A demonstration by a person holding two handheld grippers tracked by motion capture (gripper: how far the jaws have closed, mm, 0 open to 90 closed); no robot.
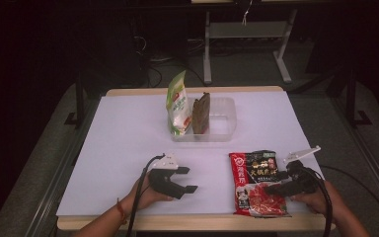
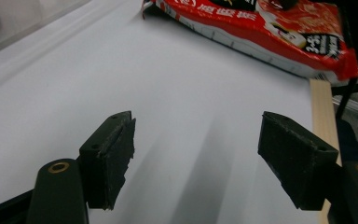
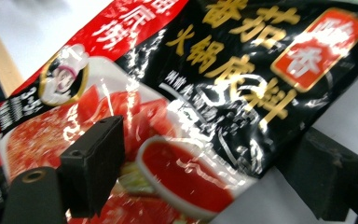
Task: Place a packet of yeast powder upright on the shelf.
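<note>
Red-and-black packet [image 3: 200, 107] straddled by right gripper [image 1: 282, 178] fingers (spread) — untouched.

- Between your left gripper [image 1: 185, 180] and the red sauce packet [image 1: 256, 182] the desk [image 1: 123, 133] lies bare, so you have a level path along the near edge.
- The left half of the desk is open up to the far edge.
- At the middle of the far edge, the clear tray [image 1: 222, 123] blocks passage; a green-white bag [image 1: 177, 106] and a brown packet [image 1: 201, 114] stand upright in its left part.
- The tray's right part looks empty, though that is hard to tell here.
- Your right gripper [image 1: 281, 181] crowds the near right corner over the packet.
</note>
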